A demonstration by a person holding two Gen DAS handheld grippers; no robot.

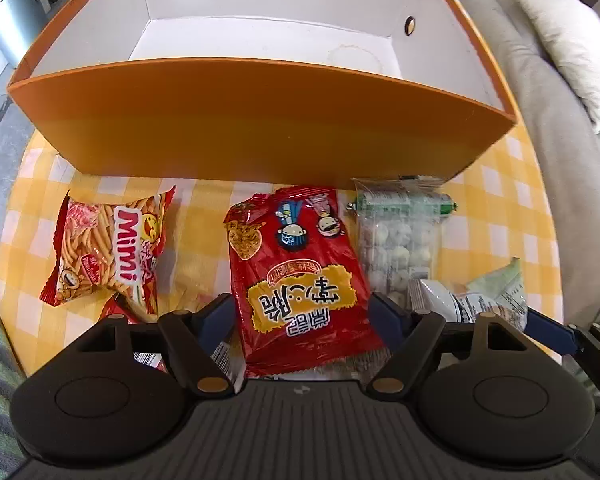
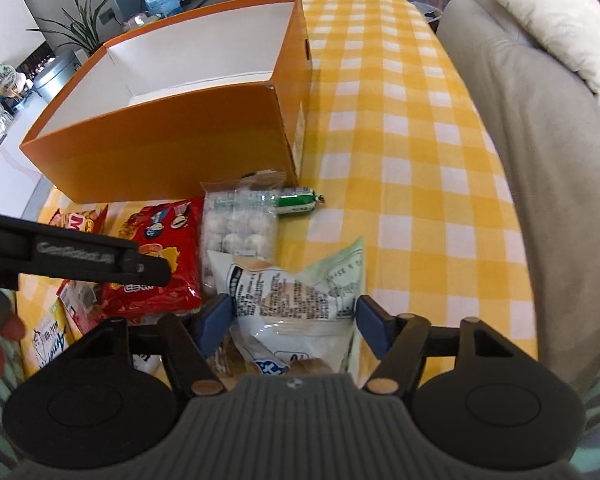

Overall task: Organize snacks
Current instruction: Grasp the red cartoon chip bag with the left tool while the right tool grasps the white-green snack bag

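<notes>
Covering the table, a yellow checked cloth (image 2: 400, 140) holds snacks beneath both grippers' open, empty jaws.

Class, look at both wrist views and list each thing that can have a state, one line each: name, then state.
orange box: open-topped, nothing visible inside.
red snack packet: sealed, lying flat between the left jaws, not gripped.
Mimi packet: sealed, lying on the cloth.
white snack bag: crumpled, between the right jaws; contact unclear.
left gripper: open.
right gripper: partly open around the bag.
</notes>
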